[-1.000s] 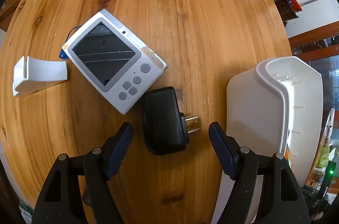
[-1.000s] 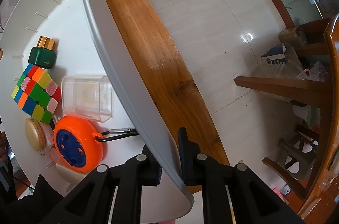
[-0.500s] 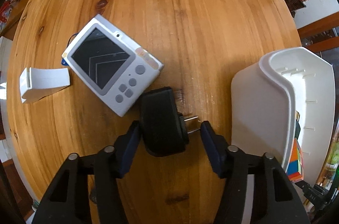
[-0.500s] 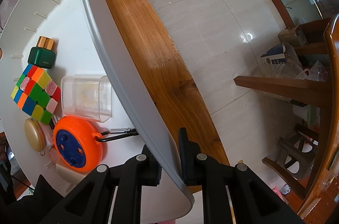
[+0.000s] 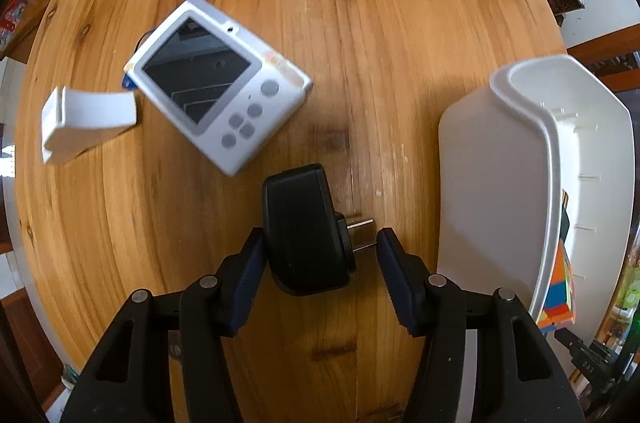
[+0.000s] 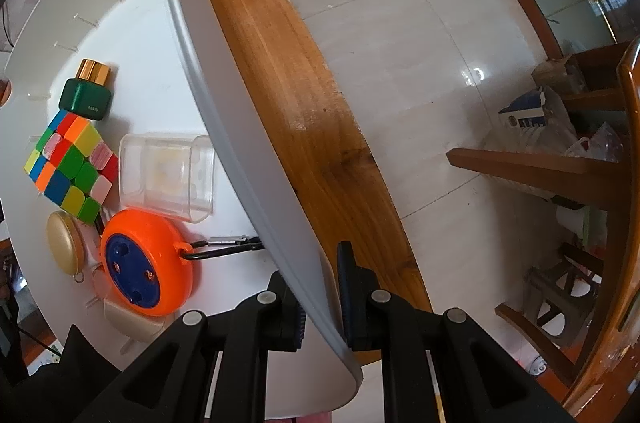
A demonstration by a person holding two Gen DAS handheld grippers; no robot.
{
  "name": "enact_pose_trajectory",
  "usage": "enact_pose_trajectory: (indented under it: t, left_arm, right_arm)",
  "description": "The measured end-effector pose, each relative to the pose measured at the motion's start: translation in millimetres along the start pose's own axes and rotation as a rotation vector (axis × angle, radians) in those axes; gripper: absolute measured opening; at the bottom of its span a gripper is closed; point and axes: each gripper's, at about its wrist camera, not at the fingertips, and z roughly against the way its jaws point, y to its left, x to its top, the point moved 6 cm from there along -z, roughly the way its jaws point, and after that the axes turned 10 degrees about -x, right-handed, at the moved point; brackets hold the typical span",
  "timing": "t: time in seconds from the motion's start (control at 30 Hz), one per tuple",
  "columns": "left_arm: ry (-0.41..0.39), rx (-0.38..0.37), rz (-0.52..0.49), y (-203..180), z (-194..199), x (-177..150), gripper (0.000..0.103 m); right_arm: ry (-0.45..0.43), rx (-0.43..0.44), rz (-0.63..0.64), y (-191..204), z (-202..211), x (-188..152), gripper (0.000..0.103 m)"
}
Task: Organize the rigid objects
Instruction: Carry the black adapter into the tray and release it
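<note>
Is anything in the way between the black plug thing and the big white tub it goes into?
Nothing visible is. Only bare wooden table lies between the black plug adapter, which sits between the left gripper fingers, and the white plastic bin. It must still clear the bin's raised wall.

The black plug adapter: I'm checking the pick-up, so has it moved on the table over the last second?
Yes. The black plug adapter was touching the grey screen device; now a gap separates them.
</note>
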Motion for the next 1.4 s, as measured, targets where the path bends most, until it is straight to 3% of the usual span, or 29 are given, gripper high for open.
enact_pose_trajectory:
  t: [0.37,0.9,1.07,1.17,1.4]
  left_arm:
    - [-0.011,0.018,0.045,-6.8,15.9,-31.3,0.059]
    - [-0.123,0.033,0.083,-31.8,78.3,-95.9,0.059]
    - [-0.172,0.025,0.063,-46.7,100.0,-105.6,0.059]
    - [-0.198,0.02,0.042,-57.4,97.5,-97.6,0.059]
    - [-0.221,-0.003,-0.039,-86.0,105.1,-118.4,0.059]
  right_arm:
    - [-0.019,-0.003,0.089,4.5,3.5,-4.7,0.014]
    - [-0.054,0.047,0.246,6.6,6.4,-25.5,0.013]
    - [-0.084,0.066,0.277,5.1,6.0,-30.5,0.013]
    - [-0.099,0.069,0.288,5.4,6.4,-31.8,0.013]
    - [-0.126,0.073,0.31,7.8,10.5,-40.0,0.013]
